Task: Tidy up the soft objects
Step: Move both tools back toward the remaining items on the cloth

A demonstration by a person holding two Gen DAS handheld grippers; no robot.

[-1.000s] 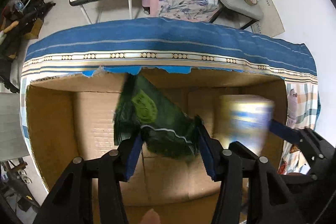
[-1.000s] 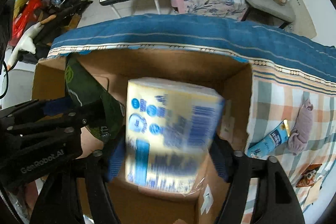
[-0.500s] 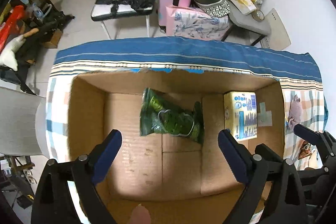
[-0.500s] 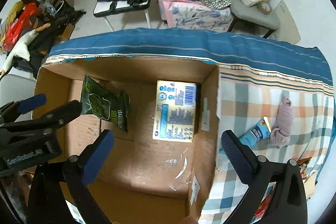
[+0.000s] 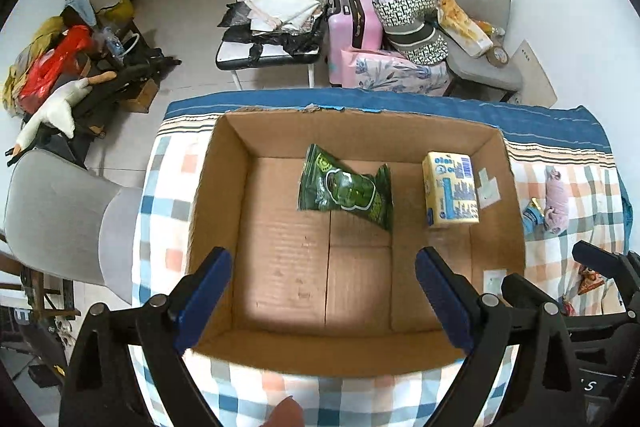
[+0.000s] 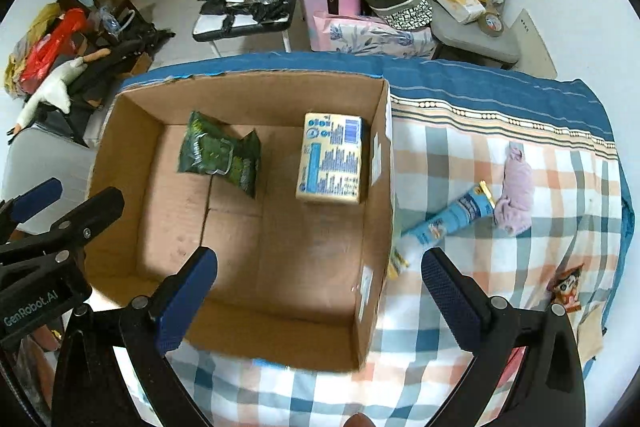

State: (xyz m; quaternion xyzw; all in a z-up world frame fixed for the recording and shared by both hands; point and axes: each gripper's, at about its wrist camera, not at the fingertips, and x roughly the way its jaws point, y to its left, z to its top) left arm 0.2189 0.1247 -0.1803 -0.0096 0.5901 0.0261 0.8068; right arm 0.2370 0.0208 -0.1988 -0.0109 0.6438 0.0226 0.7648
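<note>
An open cardboard box (image 5: 216,187) (image 6: 124,131) stands on a checked tablecloth. A green snack bag (image 5: 346,189) (image 6: 220,155) lies on its floor at the back middle. A yellow tissue pack (image 5: 450,189) (image 6: 332,157) lies at the back right. My left gripper (image 5: 322,301) is open and empty above the box's near edge. My right gripper (image 6: 320,297) is open and empty above the box's near right corner. A pink cloth (image 6: 516,187) (image 5: 556,197) and a blue tube (image 6: 448,221) (image 5: 532,215) lie on the tablecloth right of the box.
A small picture card (image 6: 566,287) lies near the table's right edge. Beyond the table stand a white chair (image 5: 272,7), a pink suitcase (image 5: 354,23) and a grey chair with bags (image 5: 476,23). Another grey chair (image 5: 60,215) stands at the left.
Both grippers opened and let go of the green bag and the tissue pack, which now lie in the box. Both grippers have drawn up and back from the box.
</note>
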